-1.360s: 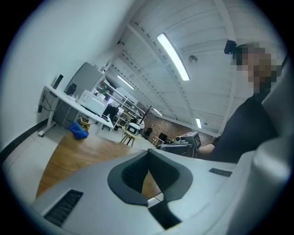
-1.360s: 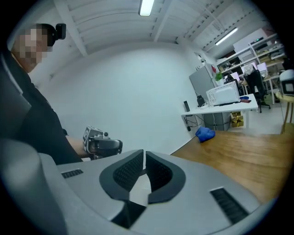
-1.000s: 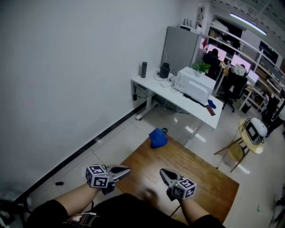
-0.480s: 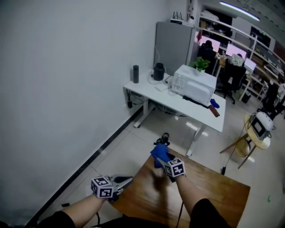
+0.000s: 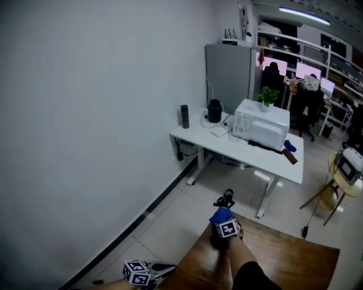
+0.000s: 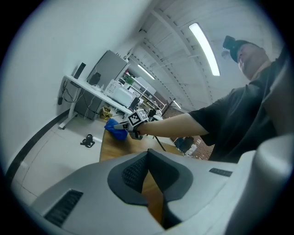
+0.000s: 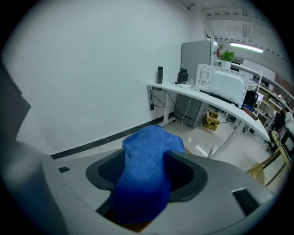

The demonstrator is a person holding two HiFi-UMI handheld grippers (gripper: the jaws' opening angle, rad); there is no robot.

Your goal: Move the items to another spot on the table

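Looks forward and steeply down from head height, well back, over the wooden table (image 5: 295, 260) to the white desk (image 5: 244, 148) by the wall. Faces, from low on the left gripper (image 6: 148, 155), across that tabletop to the right gripper (image 6: 119, 127) and blue cloth (image 6: 115, 133), desk beyond. Sits, on the right gripper, hard against the cloth between jaws that have just been opening, facing the same desk; shares cloth and desk across all three.

A plain white wall (image 5: 85, 113) is being met by a pale tiled floor (image 5: 170, 221) along a dark skirting strip (image 5: 142, 218). A white desk (image 5: 272, 160) is being backed by a grey cabinet (image 5: 227, 73). The far office area is being lit by a ceiling strip light (image 5: 303, 15). A wooden desk (image 5: 289, 263) is being shown at the bottom edge.
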